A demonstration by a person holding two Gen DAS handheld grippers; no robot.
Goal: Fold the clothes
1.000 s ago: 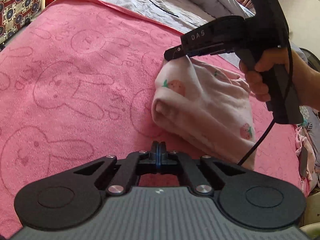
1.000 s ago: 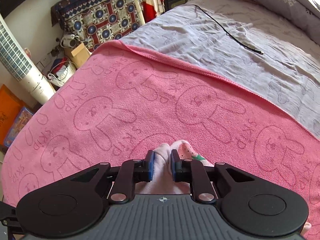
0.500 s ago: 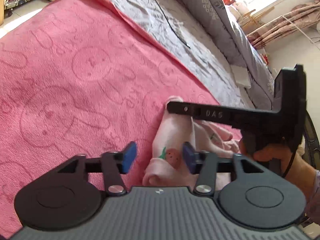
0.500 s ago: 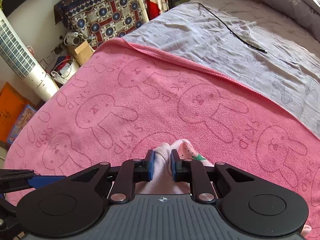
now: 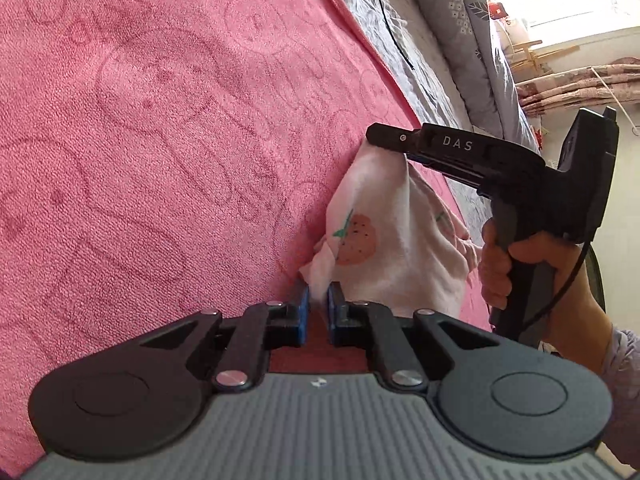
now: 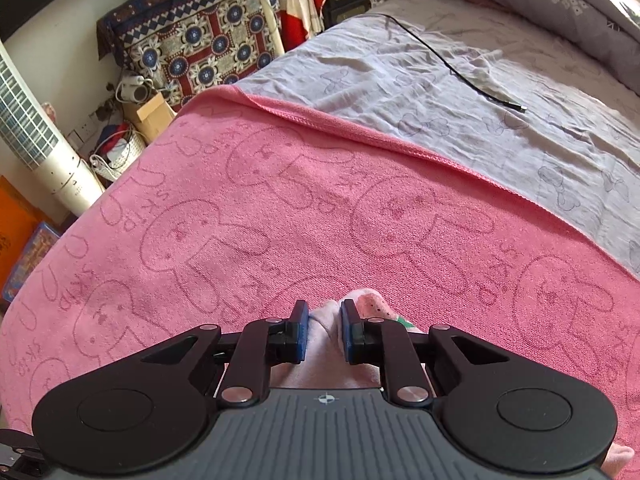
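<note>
The left gripper (image 5: 318, 300) is closing its blue pads on the lower corner of the pale pink strawberry-print cotton garment (image 5: 384, 240), cloth between them. The right gripper (image 6: 323, 330) is pinching the upper corner. The garment is lying on the pink rabbit-pattern towel (image 5: 160, 140). Keep both grips firm and lift evenly, so the fold stays straight.

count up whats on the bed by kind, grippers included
grippers: 2 (left gripper, right gripper)
garment: 1, pink, strawberry print
towel: 1, pink
sheet: 1, grey
cable: 1, black
total: 6
</note>
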